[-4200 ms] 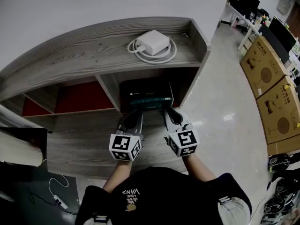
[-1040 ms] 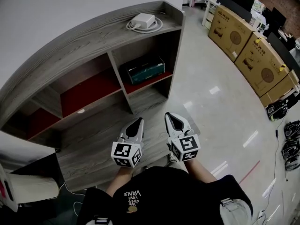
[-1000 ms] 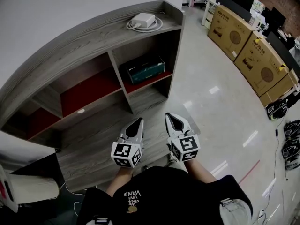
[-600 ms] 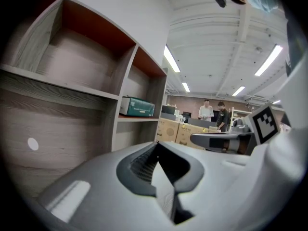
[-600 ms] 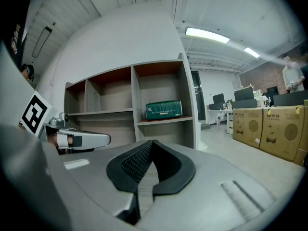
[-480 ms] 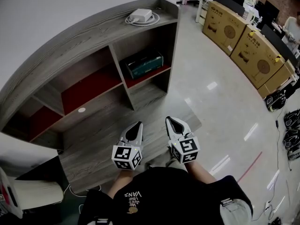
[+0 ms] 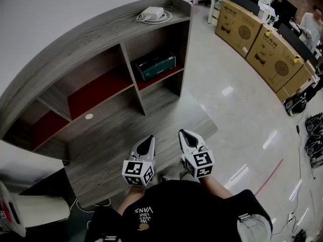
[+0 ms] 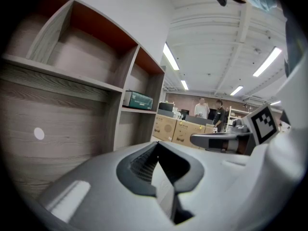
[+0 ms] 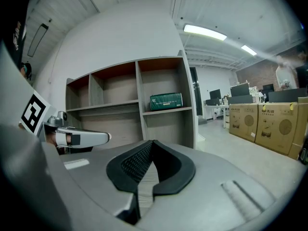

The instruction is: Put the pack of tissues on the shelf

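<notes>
Green pack [image 7: 154,67] resting on shelf [image 7: 91,32].
Lies well ahead of left hand-held gripper [image 7: 146,141] and right hand-held gripper [image 7: 185,134], long axis along shelf edge; both closed, empty.

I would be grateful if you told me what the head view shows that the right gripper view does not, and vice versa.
Only the head view: the white power adapter with its coiled cable on top of the grey wooden shelf unit. Only the right gripper view: the ceiling strip lights, and the right gripper with its jaws closed together, nothing between them. Both: the dark green pack of tissues on the right-hand compartment's shelf, the left gripper and the brown cardboard boxes.
</notes>
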A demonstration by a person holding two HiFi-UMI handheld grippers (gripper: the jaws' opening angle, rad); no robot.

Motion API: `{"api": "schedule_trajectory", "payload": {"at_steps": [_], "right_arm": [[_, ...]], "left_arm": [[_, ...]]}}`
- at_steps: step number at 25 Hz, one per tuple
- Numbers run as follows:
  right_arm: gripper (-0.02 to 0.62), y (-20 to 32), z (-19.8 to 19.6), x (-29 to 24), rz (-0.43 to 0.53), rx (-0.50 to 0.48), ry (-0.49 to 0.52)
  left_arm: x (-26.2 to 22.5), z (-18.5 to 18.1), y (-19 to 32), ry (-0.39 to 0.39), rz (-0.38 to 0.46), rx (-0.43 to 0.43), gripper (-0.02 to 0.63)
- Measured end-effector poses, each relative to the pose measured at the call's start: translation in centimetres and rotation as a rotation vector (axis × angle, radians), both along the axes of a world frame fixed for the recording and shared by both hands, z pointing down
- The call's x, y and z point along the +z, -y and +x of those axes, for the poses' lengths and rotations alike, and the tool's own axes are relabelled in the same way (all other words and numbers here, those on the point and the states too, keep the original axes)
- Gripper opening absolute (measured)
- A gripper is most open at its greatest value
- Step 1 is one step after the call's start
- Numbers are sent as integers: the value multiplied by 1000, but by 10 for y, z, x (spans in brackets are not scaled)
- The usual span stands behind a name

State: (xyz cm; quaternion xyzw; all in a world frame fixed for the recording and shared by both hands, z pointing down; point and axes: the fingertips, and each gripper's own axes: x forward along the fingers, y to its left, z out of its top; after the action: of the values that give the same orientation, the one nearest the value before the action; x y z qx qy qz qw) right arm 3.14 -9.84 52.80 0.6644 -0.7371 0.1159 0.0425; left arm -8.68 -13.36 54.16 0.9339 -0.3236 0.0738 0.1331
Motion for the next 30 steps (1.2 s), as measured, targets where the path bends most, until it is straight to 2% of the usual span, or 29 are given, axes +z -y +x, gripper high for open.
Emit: {"api": "schedule_trajectory", "payload": {"at_steps": [14, 30], "right_arm": [[3, -14, -21, 15, -61, -30, -38], [3, -12, -23, 13, -42, -12, -24]], "left_arm": [[17, -11, -17, 37, -21, 35, 51], [15, -16, -14, 25, -24, 32, 51]]}}
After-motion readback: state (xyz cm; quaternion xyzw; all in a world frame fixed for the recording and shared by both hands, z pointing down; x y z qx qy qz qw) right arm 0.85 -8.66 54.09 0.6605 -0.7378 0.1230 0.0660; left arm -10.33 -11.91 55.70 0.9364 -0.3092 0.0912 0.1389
